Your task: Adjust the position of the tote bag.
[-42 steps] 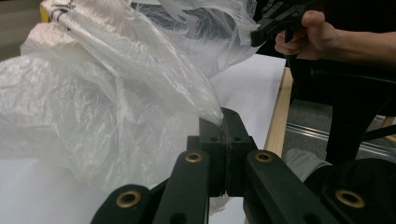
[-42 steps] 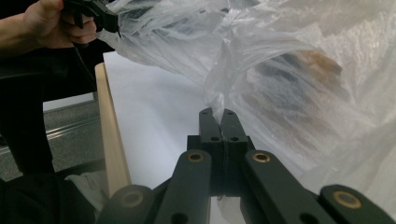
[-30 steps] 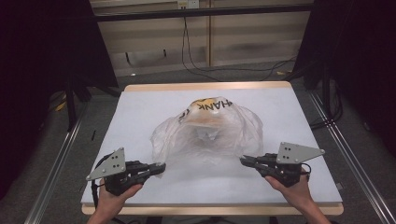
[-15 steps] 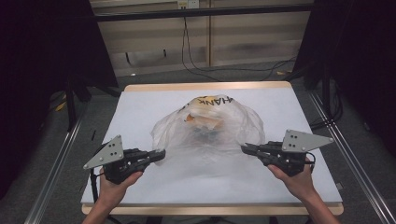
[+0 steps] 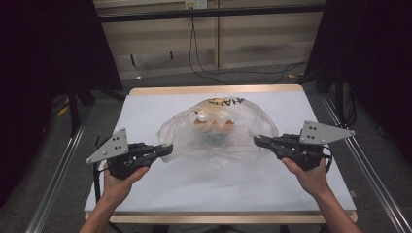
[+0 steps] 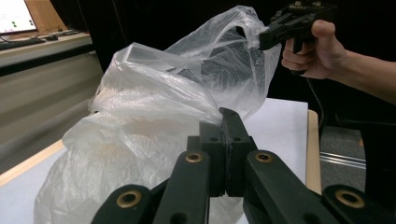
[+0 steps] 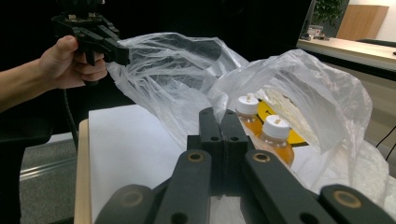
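1. Plastic bag sits mid-table, mouth pulled wider & lifted higher than a sec ago.
2. Left gripper clamped on bag's left edge; right gripper clamped on right edge. Both have risen.
3. Two white-capped bottles w/ orange liquid stand inside, toward far side.
4. White table under bag; cables on floor beyond far edge. Nothing blocks the grippers.

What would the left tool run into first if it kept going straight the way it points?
The left tool is shut on the edge of the clear thin plastic bag, so going straight on it would likely push into the bag's film first. What lies deeper inside is unclear from here.
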`<state>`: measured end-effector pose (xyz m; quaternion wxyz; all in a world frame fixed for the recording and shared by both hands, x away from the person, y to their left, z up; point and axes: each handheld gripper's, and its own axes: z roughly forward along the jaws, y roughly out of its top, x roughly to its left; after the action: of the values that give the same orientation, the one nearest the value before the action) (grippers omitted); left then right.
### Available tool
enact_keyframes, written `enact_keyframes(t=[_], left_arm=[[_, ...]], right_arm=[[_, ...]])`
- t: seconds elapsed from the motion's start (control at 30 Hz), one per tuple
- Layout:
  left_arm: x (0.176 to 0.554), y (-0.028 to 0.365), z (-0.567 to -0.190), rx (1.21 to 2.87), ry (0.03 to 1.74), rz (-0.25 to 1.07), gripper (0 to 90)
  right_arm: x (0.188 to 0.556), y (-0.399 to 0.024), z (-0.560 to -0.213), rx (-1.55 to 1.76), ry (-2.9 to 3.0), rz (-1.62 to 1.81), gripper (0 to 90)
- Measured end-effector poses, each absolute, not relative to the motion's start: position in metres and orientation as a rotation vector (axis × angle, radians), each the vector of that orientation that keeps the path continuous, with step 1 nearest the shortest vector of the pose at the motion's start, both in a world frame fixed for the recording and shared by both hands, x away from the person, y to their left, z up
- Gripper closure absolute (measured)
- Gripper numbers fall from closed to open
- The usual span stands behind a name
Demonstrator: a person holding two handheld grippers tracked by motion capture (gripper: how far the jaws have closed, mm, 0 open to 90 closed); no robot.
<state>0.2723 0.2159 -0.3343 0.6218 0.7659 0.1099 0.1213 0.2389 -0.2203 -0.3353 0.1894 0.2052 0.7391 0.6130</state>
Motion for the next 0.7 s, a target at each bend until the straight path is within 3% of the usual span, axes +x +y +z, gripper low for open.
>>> enact_keyframes(t=[0.7], left_arm=[[0.312, 0.201, -0.308, 1.698, 0.281, 0.298, 89.7]], right_arm=[[0.275, -0.231, -0.312, 0.611, 1.979, 1.760, 90.0]])
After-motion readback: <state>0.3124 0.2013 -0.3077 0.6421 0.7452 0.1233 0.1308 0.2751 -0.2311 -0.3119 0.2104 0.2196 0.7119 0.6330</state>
